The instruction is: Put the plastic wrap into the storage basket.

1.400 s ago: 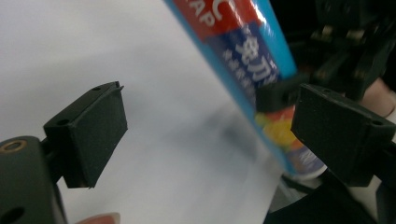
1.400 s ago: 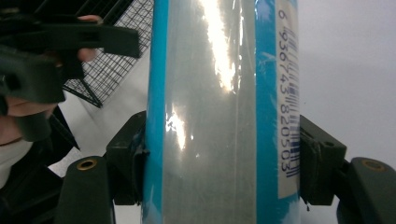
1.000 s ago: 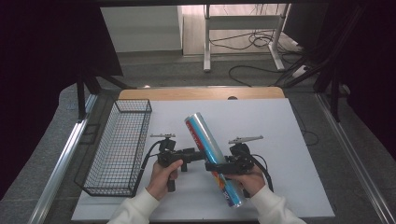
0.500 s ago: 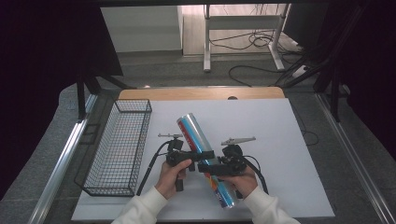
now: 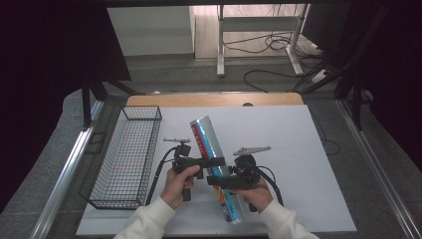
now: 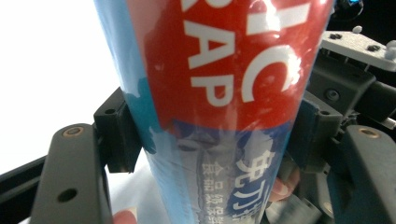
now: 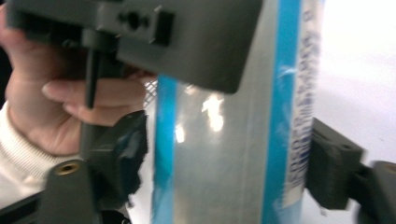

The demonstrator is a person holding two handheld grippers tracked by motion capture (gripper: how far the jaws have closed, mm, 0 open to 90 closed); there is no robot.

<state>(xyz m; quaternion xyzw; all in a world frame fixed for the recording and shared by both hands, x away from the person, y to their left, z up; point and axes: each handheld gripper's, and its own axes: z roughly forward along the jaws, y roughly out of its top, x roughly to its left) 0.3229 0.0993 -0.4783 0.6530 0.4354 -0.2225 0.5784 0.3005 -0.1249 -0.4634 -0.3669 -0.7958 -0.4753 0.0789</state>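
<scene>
A long box of plastic wrap [image 5: 211, 157], silver with blue and red print, lies slanted across the middle of the white table top [image 5: 298, 149]. My left gripper [image 5: 211, 162] reaches in from the left and is shut on the box at mid-length. In the left gripper view its pads [image 6: 119, 130] press both sides of the wrap box [image 6: 219, 93]. My right gripper [image 5: 221, 180] comes from the right just below it, also shut on the box. The right gripper view has the wrap box [image 7: 229, 140] between its pads [image 7: 334, 163], with the left hand [image 7: 51, 102] behind.
A black wire basket [image 5: 127, 154] stands along the table's left side, close to the left hand. A wooden strip [image 5: 214, 99] runs along the table's far edge. Cables [image 5: 268, 45] lie on the floor beyond.
Both grippers have moved inward along the box and to the left with it. The box's near end has shifted left while staying slanted.
</scene>
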